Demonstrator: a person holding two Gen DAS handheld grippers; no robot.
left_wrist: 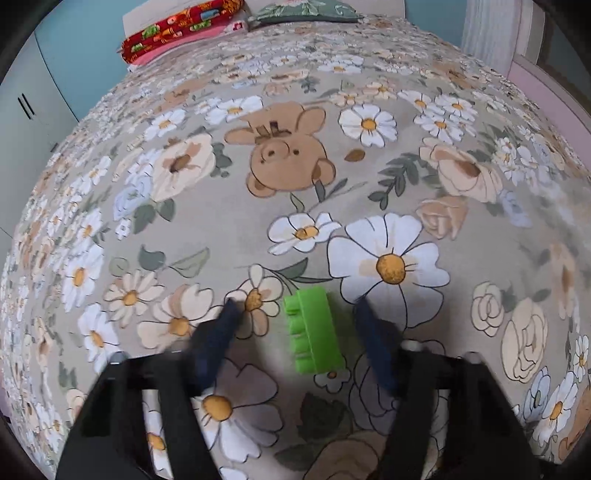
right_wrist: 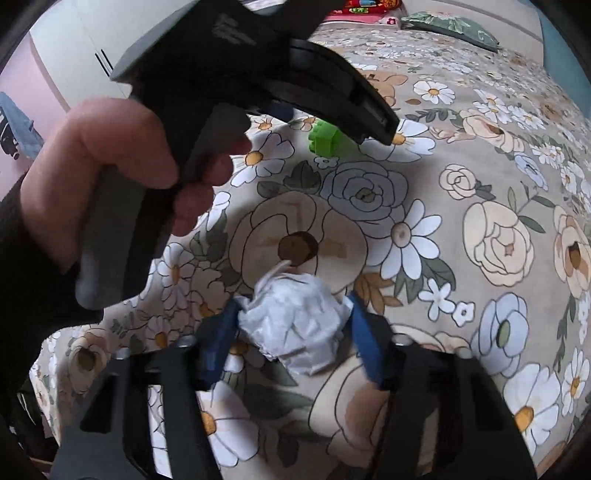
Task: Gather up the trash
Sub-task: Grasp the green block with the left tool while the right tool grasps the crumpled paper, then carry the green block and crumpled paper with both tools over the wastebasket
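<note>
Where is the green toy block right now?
The green block lies on the flowery bedspread between the open jaws of the left gripper, nearer the right-hand one. The right wrist view shows it beyond the crumpled white paper.

Floral-sheeted bed (left_wrist: 258, 155) with pillows (left_wrist: 303, 11) against teal wall (left_wrist: 85, 48).

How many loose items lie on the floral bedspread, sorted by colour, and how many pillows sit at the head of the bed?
Green: 1, the toothed plastic piece, lying between the left gripper fingers, untouched.
White: 1, the crumpled paper wad, pinched by the right gripper.
Pillows: 2, a red patterned pillow and a green leafy pillow.
Total: 4
</note>
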